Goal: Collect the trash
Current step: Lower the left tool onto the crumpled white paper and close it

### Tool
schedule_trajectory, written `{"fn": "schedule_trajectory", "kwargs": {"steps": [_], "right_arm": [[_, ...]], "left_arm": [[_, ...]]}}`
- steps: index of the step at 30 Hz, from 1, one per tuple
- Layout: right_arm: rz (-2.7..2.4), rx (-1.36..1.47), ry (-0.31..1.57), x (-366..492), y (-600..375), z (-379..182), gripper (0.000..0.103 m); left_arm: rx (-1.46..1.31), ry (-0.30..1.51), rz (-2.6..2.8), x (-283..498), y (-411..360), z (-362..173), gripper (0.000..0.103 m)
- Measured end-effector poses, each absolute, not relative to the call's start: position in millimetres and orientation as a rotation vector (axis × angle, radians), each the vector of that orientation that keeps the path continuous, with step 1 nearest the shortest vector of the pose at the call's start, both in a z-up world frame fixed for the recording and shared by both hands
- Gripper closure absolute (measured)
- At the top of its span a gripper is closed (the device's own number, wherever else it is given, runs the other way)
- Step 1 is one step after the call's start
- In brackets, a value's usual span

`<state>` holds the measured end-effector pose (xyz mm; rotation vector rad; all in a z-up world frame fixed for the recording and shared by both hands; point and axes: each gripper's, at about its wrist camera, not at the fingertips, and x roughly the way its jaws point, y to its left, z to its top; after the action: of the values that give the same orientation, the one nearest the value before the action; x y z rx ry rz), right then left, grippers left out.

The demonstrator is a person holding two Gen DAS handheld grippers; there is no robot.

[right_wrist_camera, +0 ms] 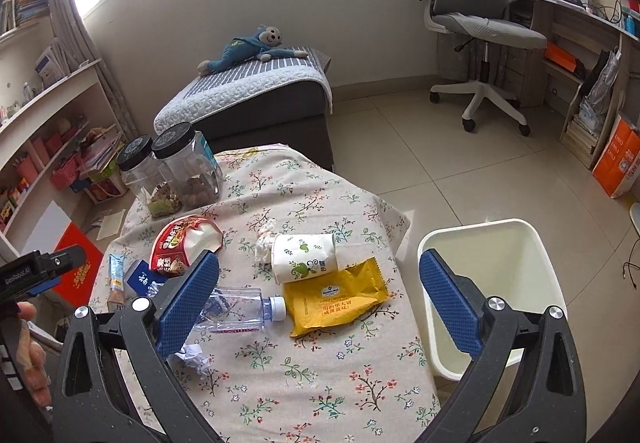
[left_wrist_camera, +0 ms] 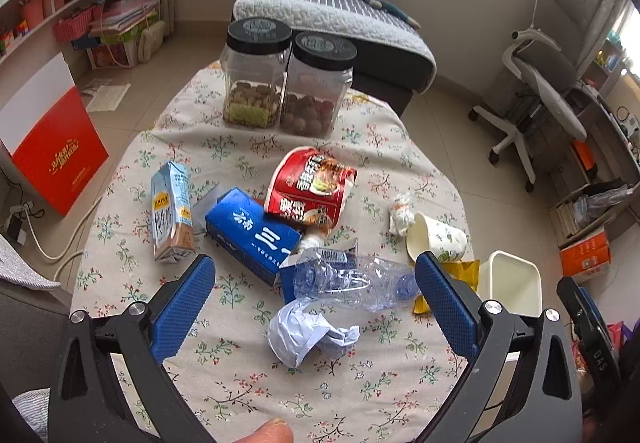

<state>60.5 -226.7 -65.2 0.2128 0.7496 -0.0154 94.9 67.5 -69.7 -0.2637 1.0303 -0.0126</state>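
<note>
Trash lies on a floral tablecloth (left_wrist_camera: pixel 248 383): a crushed clear plastic bottle (left_wrist_camera: pixel 352 279) (right_wrist_camera: pixel 236 311), a crumpled white paper ball (left_wrist_camera: pixel 308 335) (right_wrist_camera: pixel 194 357), a blue carton (left_wrist_camera: pixel 252 235), a milk carton (left_wrist_camera: pixel 172 211), a red noodle cup (left_wrist_camera: pixel 312 187) (right_wrist_camera: pixel 182 247), a paper cup (left_wrist_camera: pixel 438 239) (right_wrist_camera: pixel 306 257), a yellow wrapper (right_wrist_camera: pixel 336 297) and a tissue wad (left_wrist_camera: pixel 400 215). My left gripper (left_wrist_camera: pixel 316 303) is open above the bottle and paper ball. My right gripper (right_wrist_camera: pixel 320 303) is open above the yellow wrapper. A white bin (right_wrist_camera: pixel 532 243) (left_wrist_camera: pixel 510 283) stands right of the table.
Two black-lidded jars (left_wrist_camera: pixel 288 83) (right_wrist_camera: pixel 172 171) stand at the table's far edge. Beyond are a bed with a blue plush monkey (right_wrist_camera: pixel 248 47), an office chair (right_wrist_camera: pixel 476 31), shelves on the left and a red box (left_wrist_camera: pixel 56 151) on the floor.
</note>
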Motion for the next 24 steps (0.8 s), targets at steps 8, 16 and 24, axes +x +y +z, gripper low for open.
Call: {"fn": "schedule_trajectory", "kwargs": {"steps": [8, 16, 24], "right_arm": [[-0.031, 0.125, 0.803, 67, -218, -75, 0.007], [0.157, -0.007, 0.871, 83, -181, -106, 0.007], [0.246, -0.04, 0.968, 97, -170, -134, 0.007]], "left_arm": [[-0.025, 1.357, -0.157, 80, 25, -167, 0.006], [0.152, 1.326, -0.178, 77, 12, -193, 0.014], [0.092, 1.317, -0.227, 81, 30, -193, 0.072]]}}
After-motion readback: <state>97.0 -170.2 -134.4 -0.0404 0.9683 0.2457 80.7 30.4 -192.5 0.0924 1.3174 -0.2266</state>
